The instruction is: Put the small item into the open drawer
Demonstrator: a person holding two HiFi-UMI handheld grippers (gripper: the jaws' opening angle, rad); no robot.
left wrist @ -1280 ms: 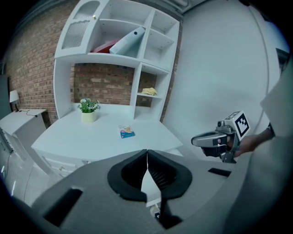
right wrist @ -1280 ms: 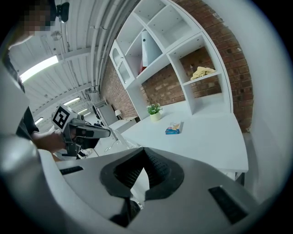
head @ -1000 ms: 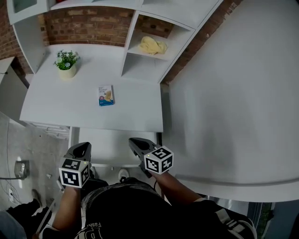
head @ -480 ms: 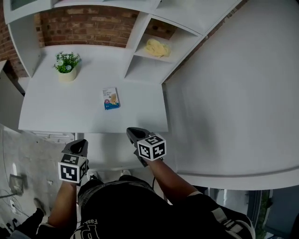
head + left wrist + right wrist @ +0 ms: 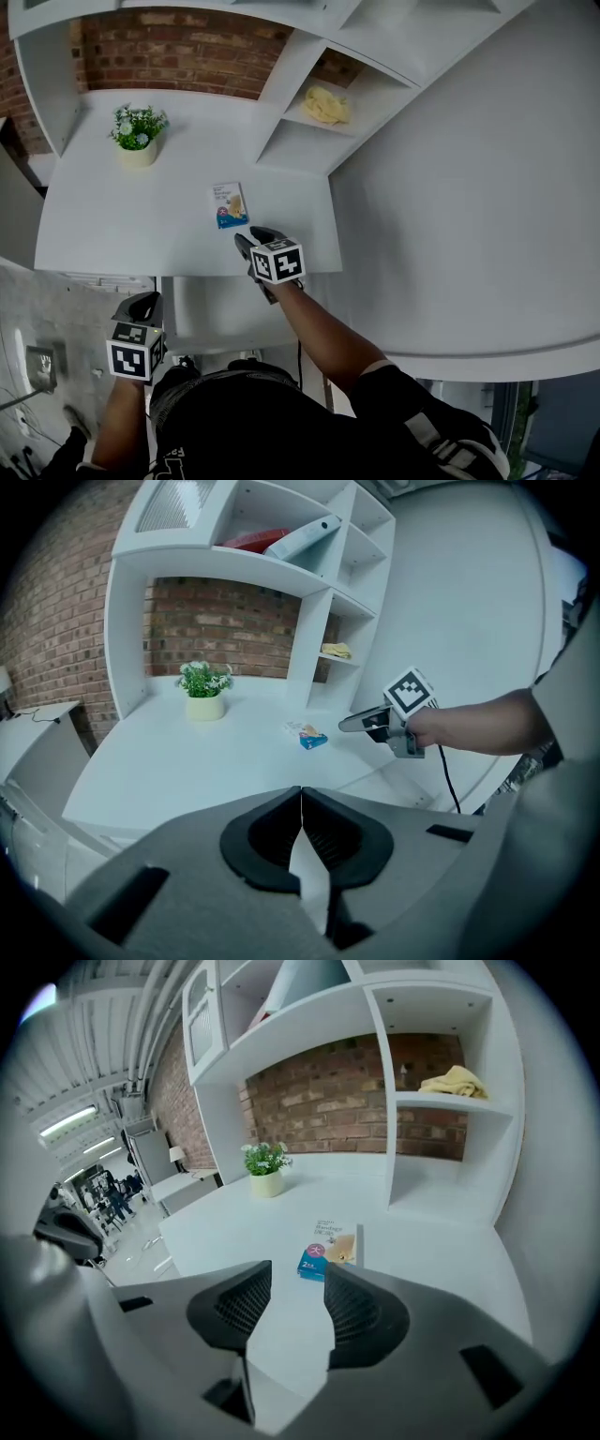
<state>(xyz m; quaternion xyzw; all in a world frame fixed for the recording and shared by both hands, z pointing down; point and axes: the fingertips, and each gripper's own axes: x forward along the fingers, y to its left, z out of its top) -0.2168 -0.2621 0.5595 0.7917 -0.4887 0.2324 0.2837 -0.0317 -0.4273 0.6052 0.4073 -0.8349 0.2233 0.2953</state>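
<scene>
Now at the box (image 5: 230,204).
My right gripper (image 5: 246,234) has advanced over the table (image 5: 122,220), jaws just parted, empty; left gripper (image 5: 145,300) closed.

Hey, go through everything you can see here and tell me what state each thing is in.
small box: lying flat on the desk, not gripped.
right gripper: open, jaws just been opening, nothing between them, small box just ahead.
left gripper: shut, empty.
drawer: pulled out, open.
potted plant: upright.
yellow cloth: crumpled on the shelf.
</scene>
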